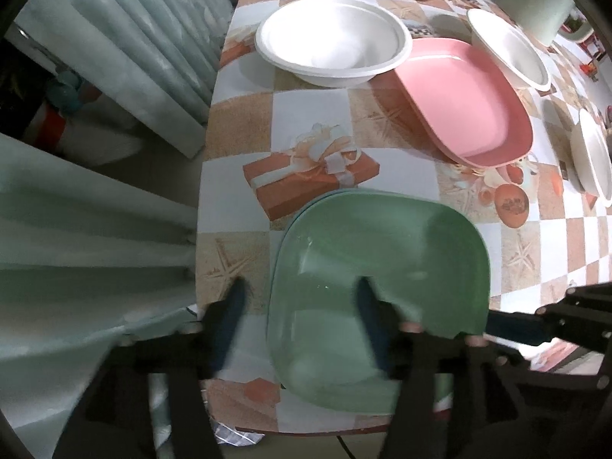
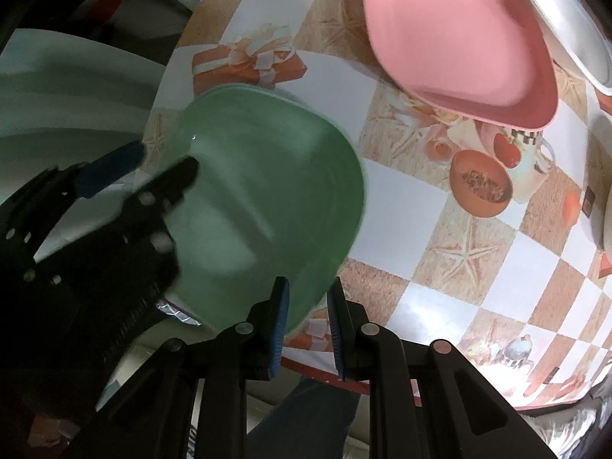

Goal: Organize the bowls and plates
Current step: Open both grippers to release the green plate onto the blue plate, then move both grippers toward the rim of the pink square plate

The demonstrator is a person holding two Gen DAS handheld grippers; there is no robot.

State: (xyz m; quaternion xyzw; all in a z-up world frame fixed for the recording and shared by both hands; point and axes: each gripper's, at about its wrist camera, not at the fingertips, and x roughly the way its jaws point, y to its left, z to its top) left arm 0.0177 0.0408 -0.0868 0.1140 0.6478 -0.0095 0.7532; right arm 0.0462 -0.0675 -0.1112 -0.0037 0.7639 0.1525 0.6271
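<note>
Left wrist view shows the left tongs (image 1: pixel 302 290) spread wide and pointing down at the near edge of the bench (image 1: pixel 306 114), which wears a checked orange-and-white printed oilcloth. One finger stands off the rim to the left over bare cloth and the other hangs over the inside of the pale green rounded-square plastic plate (image 1: pixel 378 267); neither pad seems to press on it, so these tongs hold nothing, though blur leaves a light touch uncertain. A second green rim peeks out from under the far left edge of that plate, so it appears to sit on a like-coloured one, which would suit sorting by colour. Beyond the tongs, going left to right, stand a white round shallow bowl (image 1: pixel 332 42), a pink rounded-square plastic plate (image 1: pixel 466 95) and another white round bowl (image 1: pixel 508 49); they look unsorted as yet. Right wrist view shows the right tongs (image 2: pixel 308 306) drawn narrow at the green plate's near right corner, the plate's edge running into the slim gap between the pads; they look clamped on that rim, likely to steady the plate as it settles, while the left tongs show as a dark shape at its far left side.
</note>
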